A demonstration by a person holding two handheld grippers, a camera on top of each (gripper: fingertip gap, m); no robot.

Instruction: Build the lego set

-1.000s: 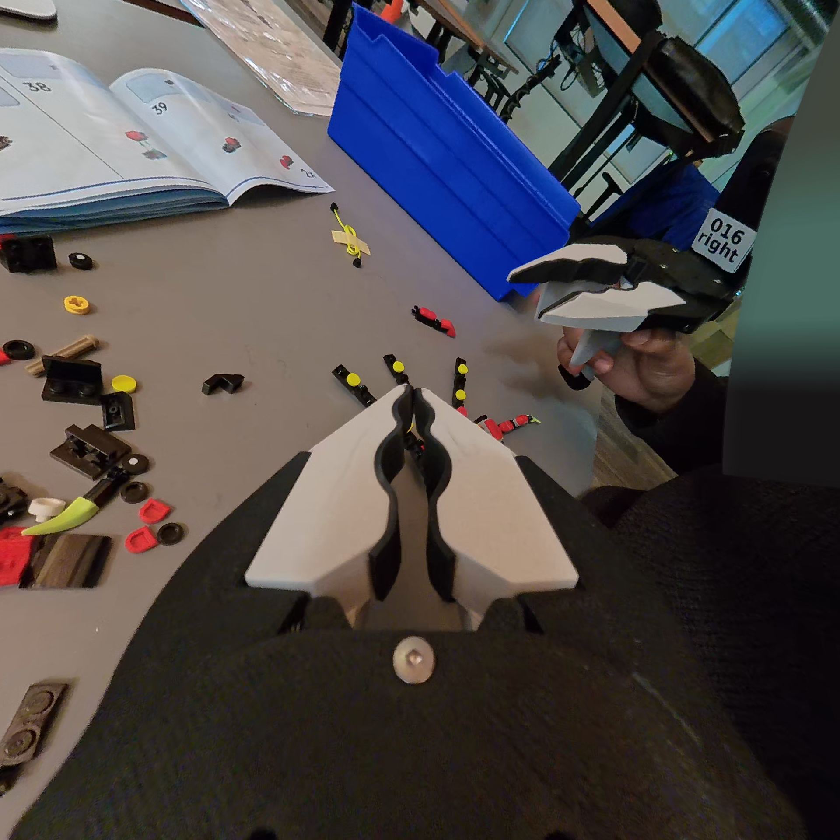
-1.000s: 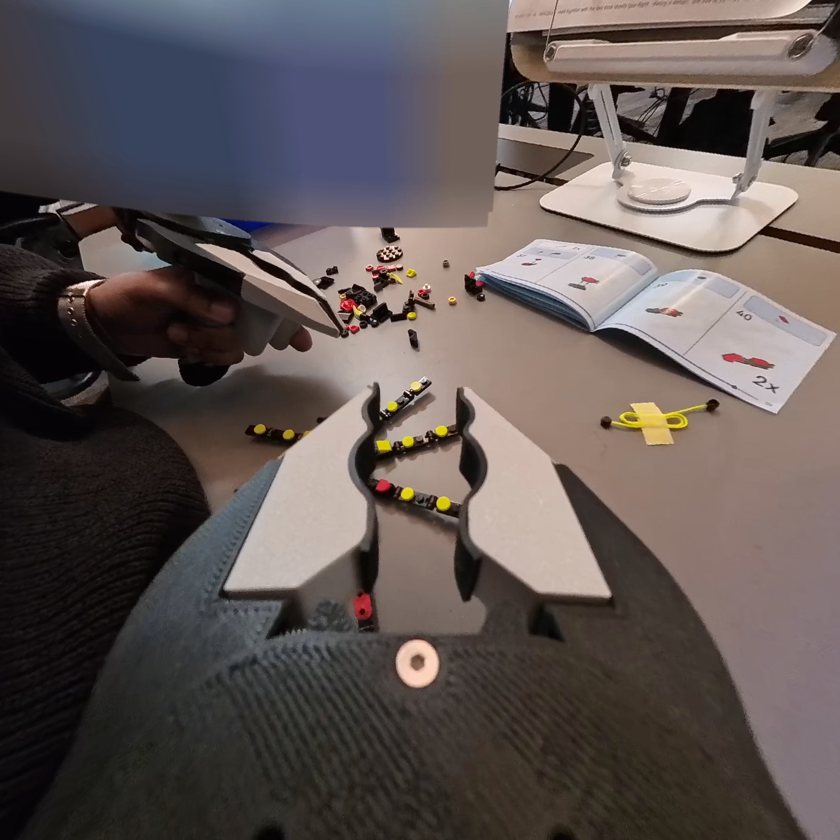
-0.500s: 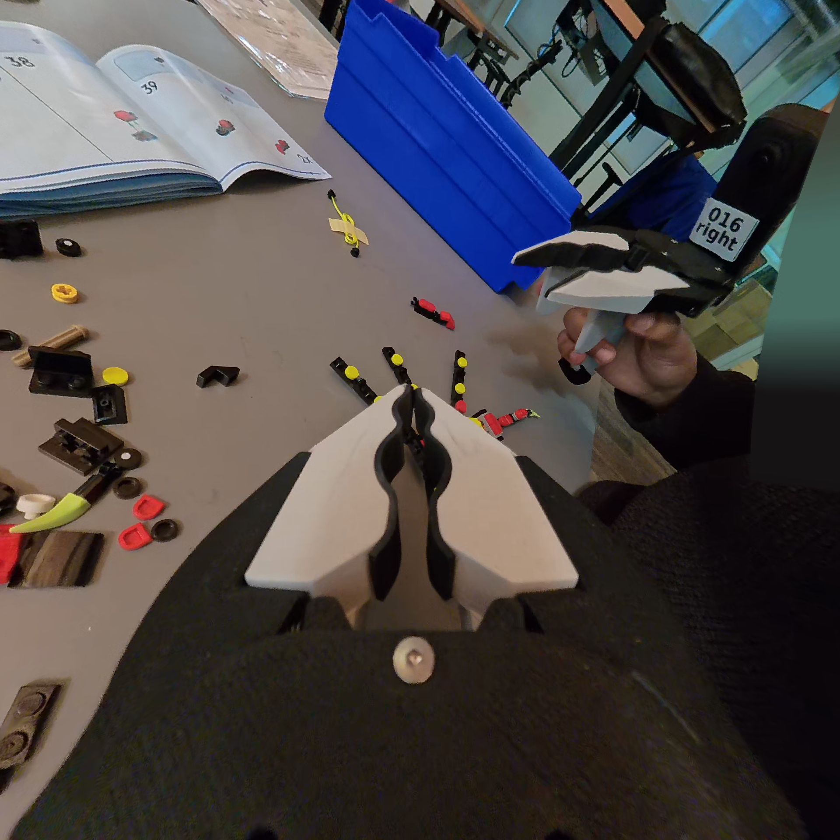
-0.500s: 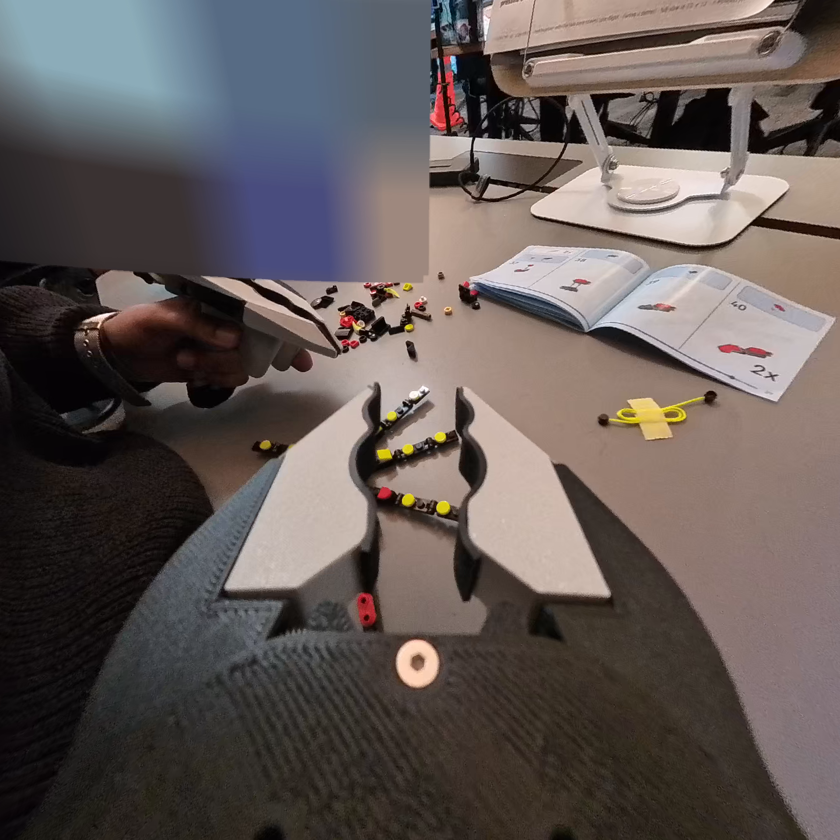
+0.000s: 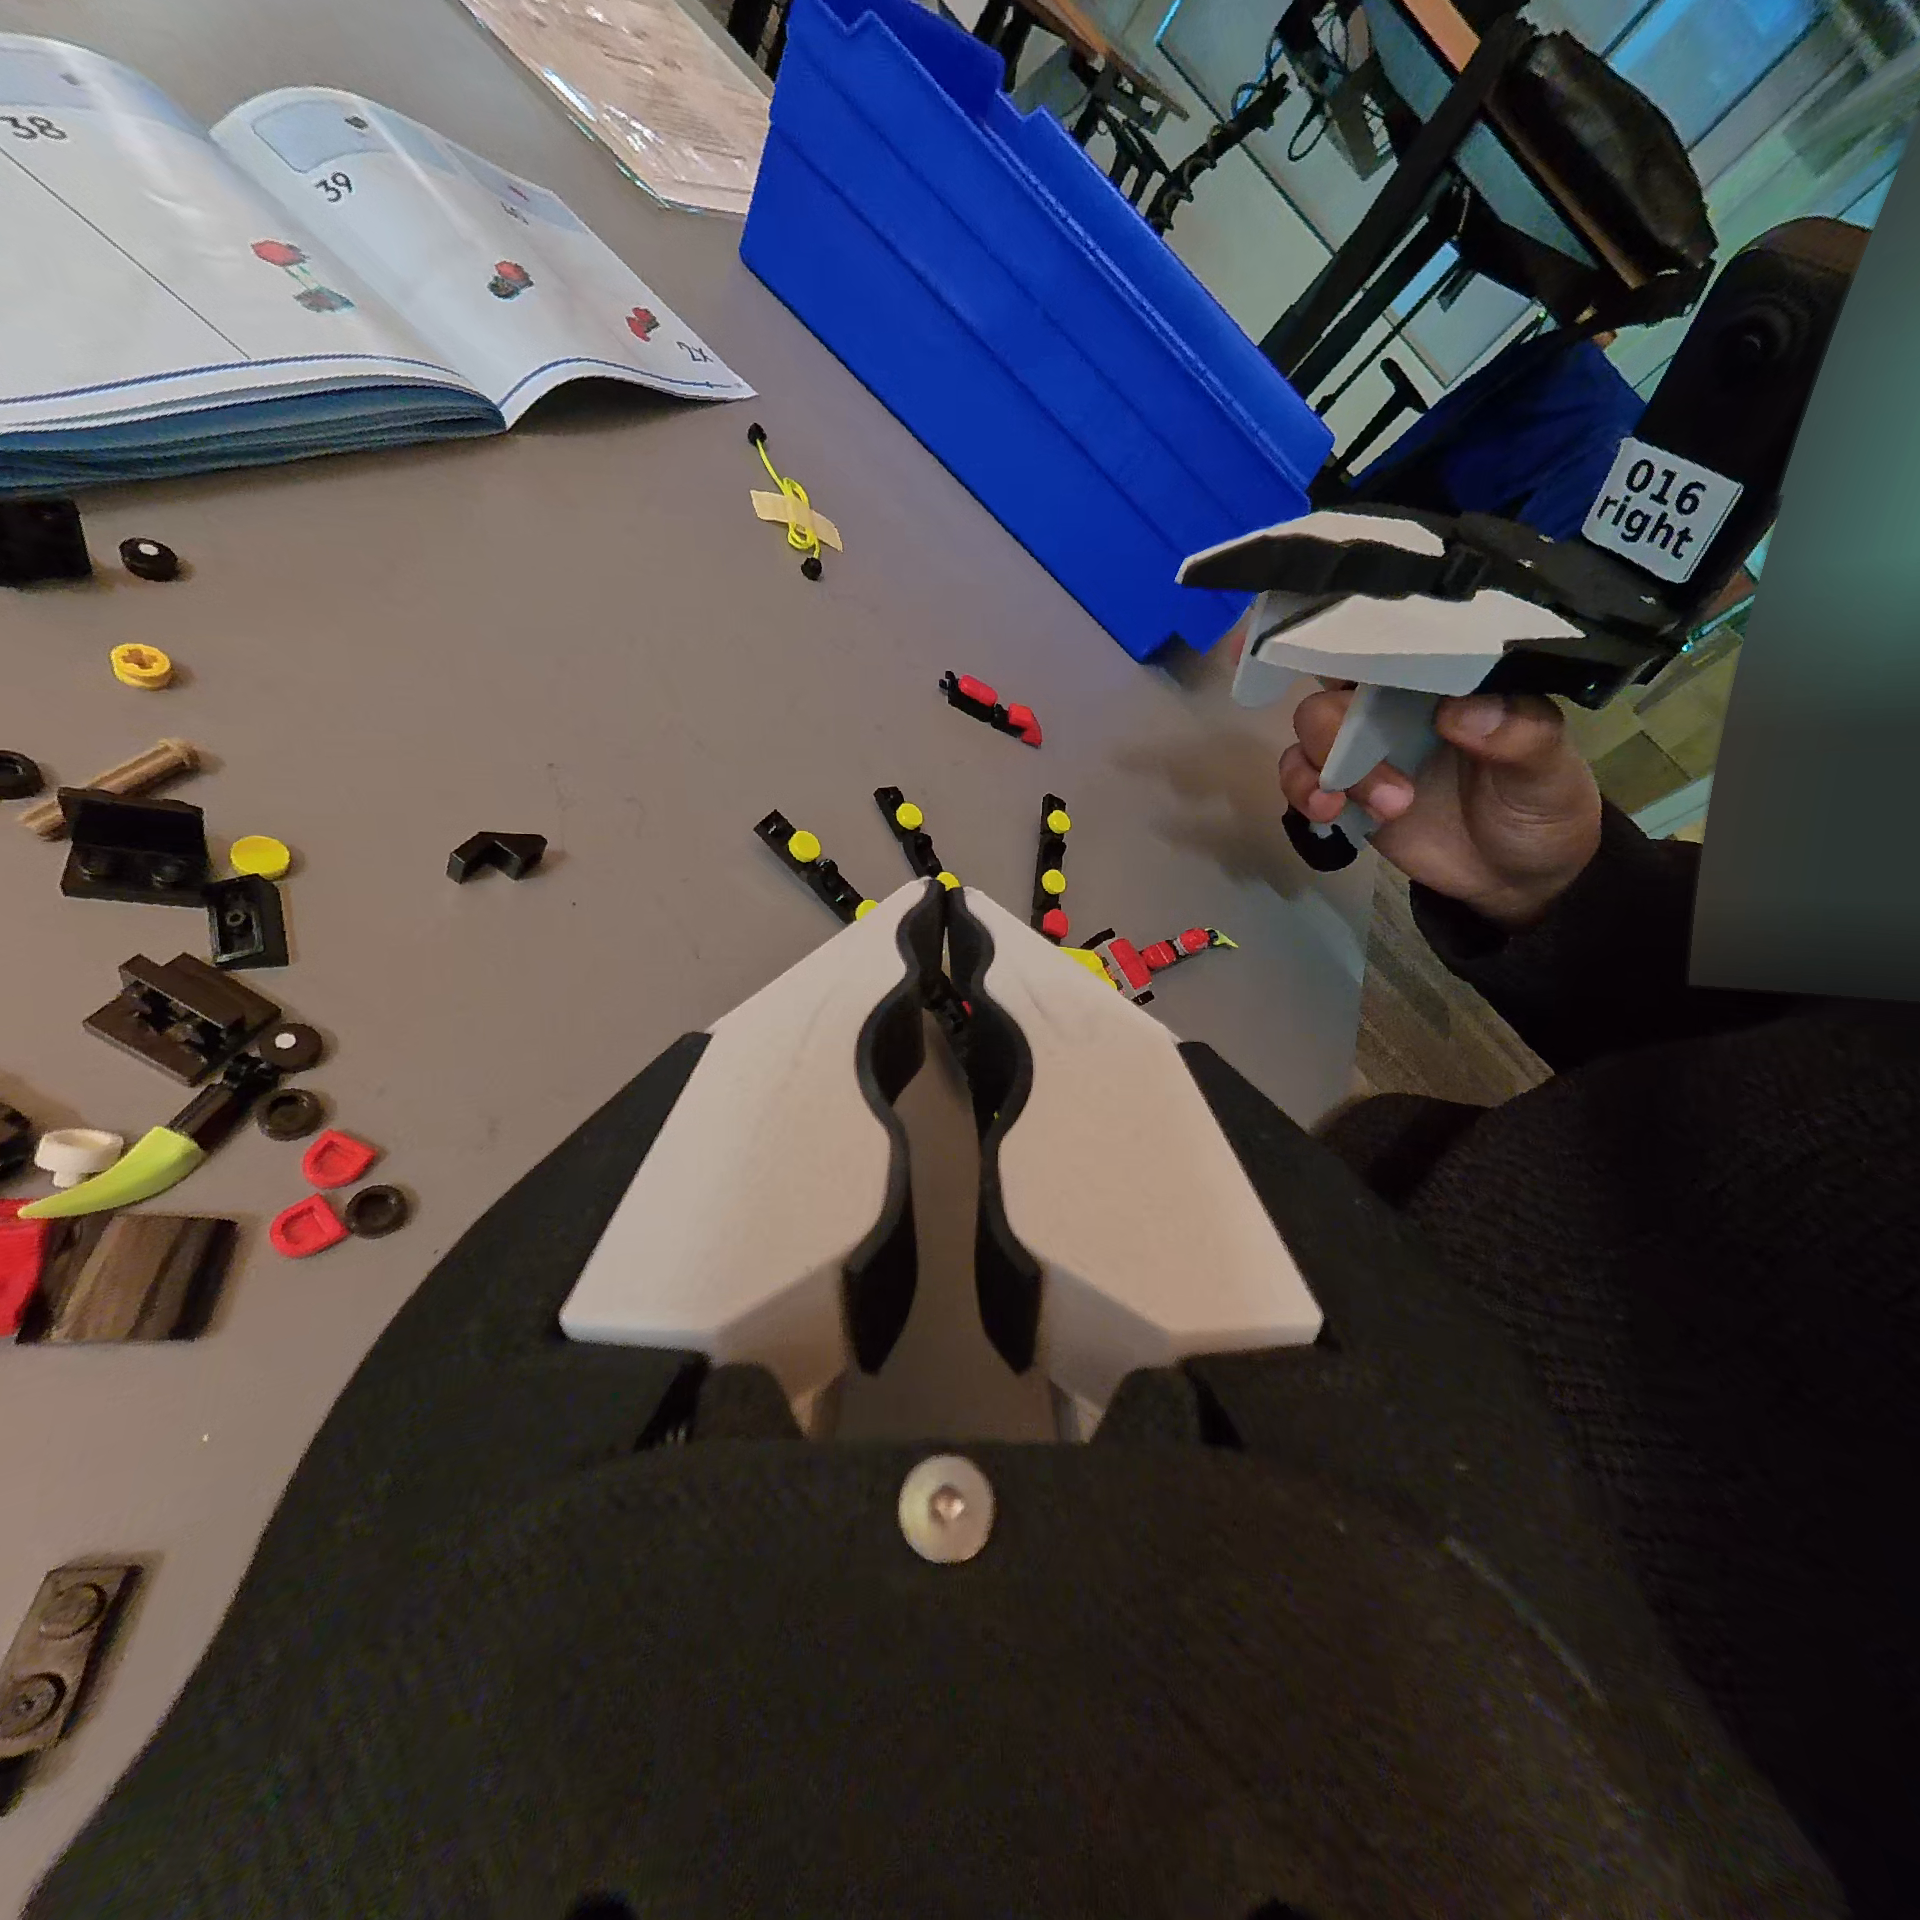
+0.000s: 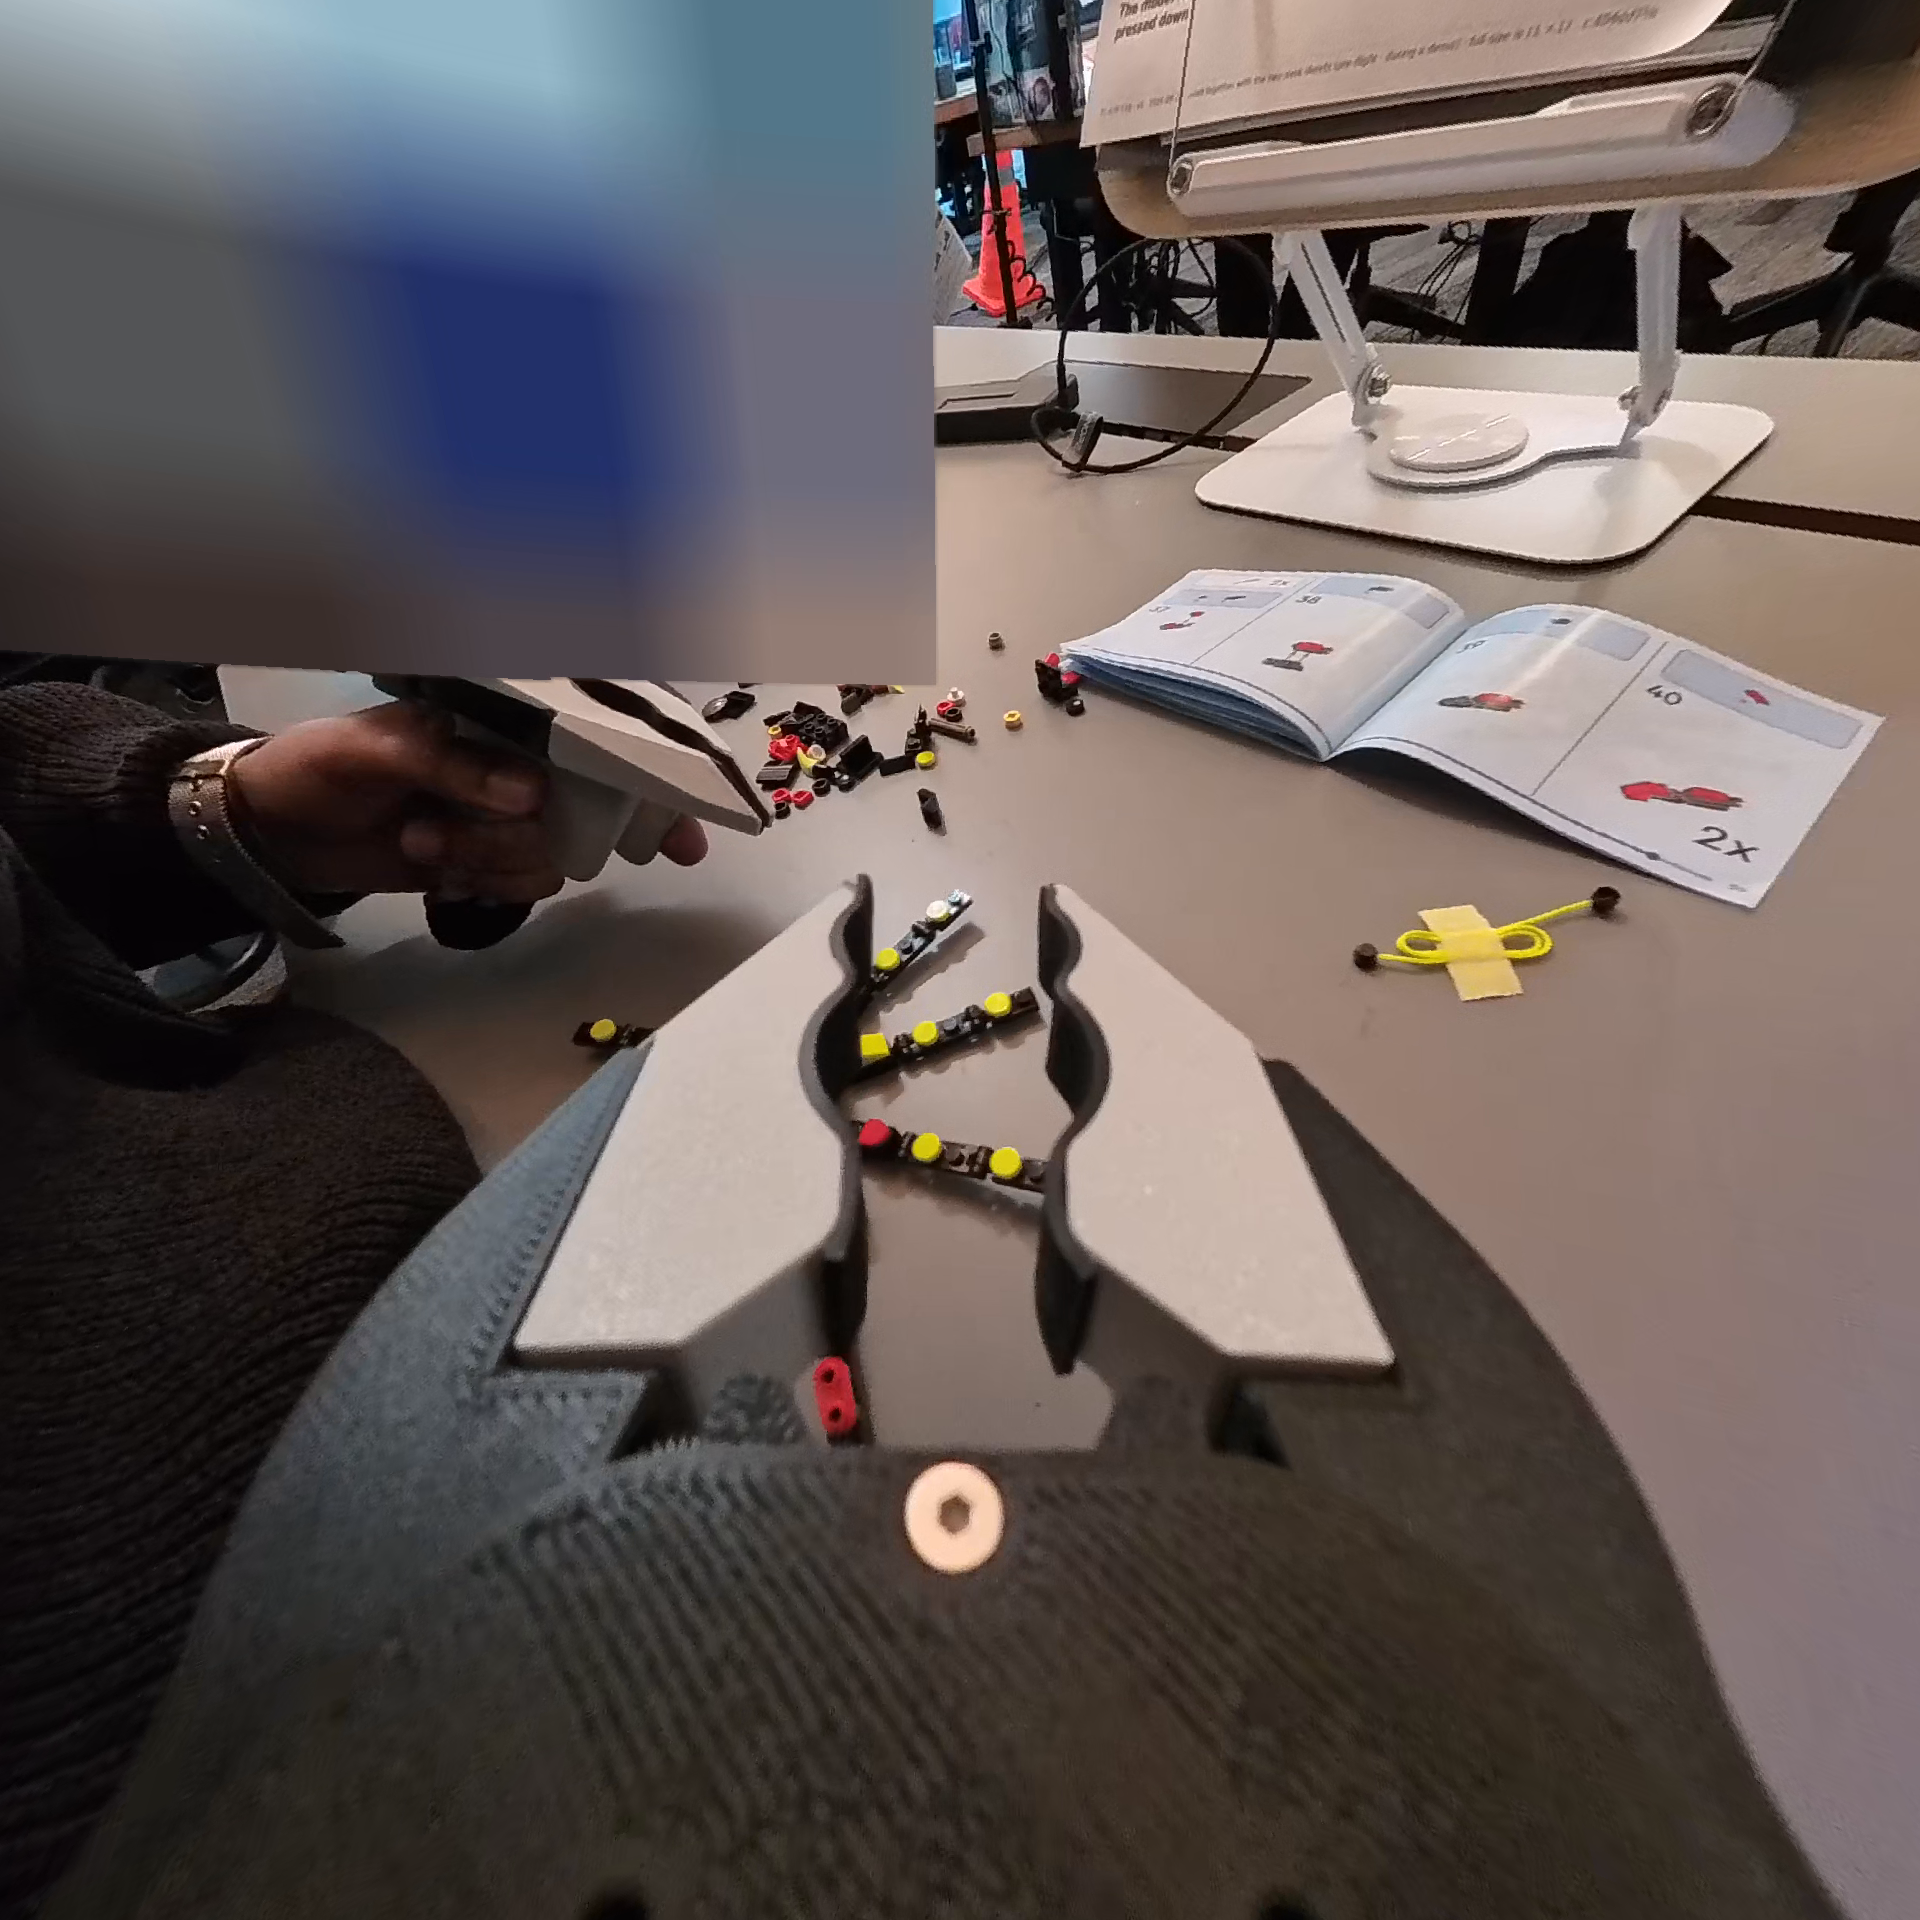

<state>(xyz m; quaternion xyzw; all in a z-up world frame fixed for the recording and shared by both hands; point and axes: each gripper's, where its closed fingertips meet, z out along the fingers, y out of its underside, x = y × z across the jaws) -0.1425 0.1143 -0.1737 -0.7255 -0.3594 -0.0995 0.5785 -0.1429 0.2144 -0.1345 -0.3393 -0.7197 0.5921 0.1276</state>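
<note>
Three black Lego strips with yellow studs fan out on the grey table, just beyond my left gripper. That gripper is shut and hovers over them. I see nothing clearly held in it. A red and black sub-assembly lies beside the strips. My right gripper is open above the same strips. A small red piece sits at the root of its jaws. The left wrist view shows the right gripper in the air near the table corner.
An open instruction booklet lies at the back. A blue bin stands beside it. Several loose black, red and yellow pieces are scattered. A taped yellow elastic and a white stand are farther off. Left tips to right tips: about 12 centimetres. From my right tips it is roughly 15 centimetres to the taped yellow elastic; from my left, 20 centimetres. It turns up in the left wrist view as well.
The right gripper has risen a little and drifted away from the table edge. The left gripper has lifted slightly. Both keep the same jaw state, and the pieces on the table have not moved.
</note>
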